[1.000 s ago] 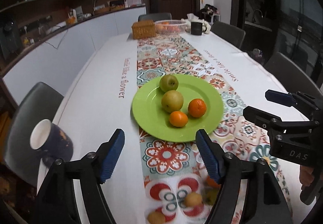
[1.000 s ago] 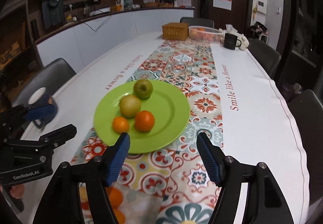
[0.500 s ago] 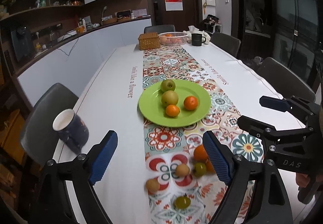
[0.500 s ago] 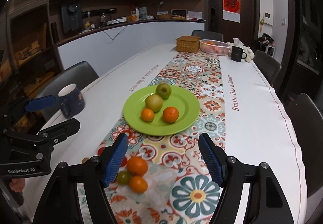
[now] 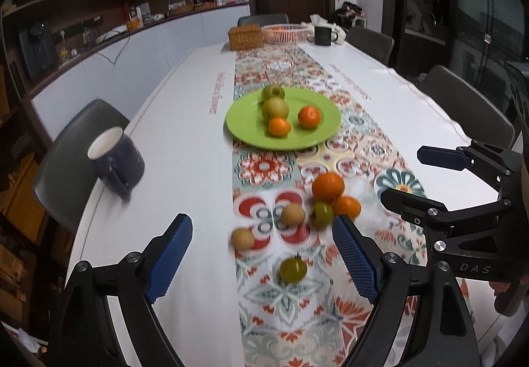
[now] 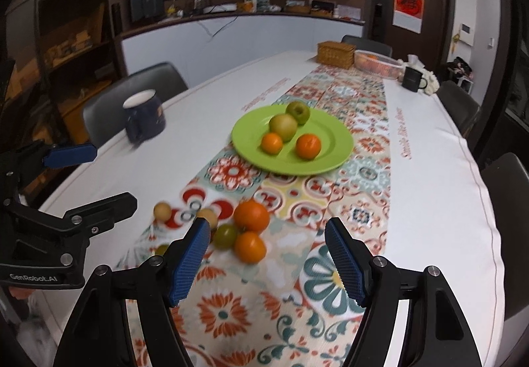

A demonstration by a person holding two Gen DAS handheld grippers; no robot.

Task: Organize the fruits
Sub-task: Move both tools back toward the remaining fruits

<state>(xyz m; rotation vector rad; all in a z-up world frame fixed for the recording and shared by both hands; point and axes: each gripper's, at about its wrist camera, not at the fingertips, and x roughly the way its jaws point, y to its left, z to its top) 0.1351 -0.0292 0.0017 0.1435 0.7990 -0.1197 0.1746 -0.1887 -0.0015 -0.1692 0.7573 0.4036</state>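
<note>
A green plate (image 5: 251, 132) (image 6: 334, 139) on the patterned runner holds a green apple (image 5: 272, 92), a pear (image 5: 275, 109) and two oranges. Nearer me, loose fruit lies on the runner: two oranges (image 5: 328, 185) (image 6: 251, 215), a green fruit (image 5: 322, 215) (image 6: 225, 234), two small brown fruits (image 5: 292, 214) (image 5: 243, 238) and another green one (image 5: 293, 269). My left gripper (image 5: 263, 224) hangs open above the near fruit, holding nothing. My right gripper (image 6: 267, 228) is open and empty too, just short of the orange cluster. Each gripper shows at the edge of the other's view.
A dark blue mug (image 5: 115, 158) (image 6: 145, 115) stands near the table's left edge. At the far end are a wicker box (image 5: 246, 36), a white basket (image 5: 284, 33) and a black mug (image 5: 322, 35). Grey chairs (image 5: 469, 105) line both sides.
Both grippers have drawn back from the plate toward the near end of the table, so the loose fruit has come into view. The left jaws stand a little wider than before.
</note>
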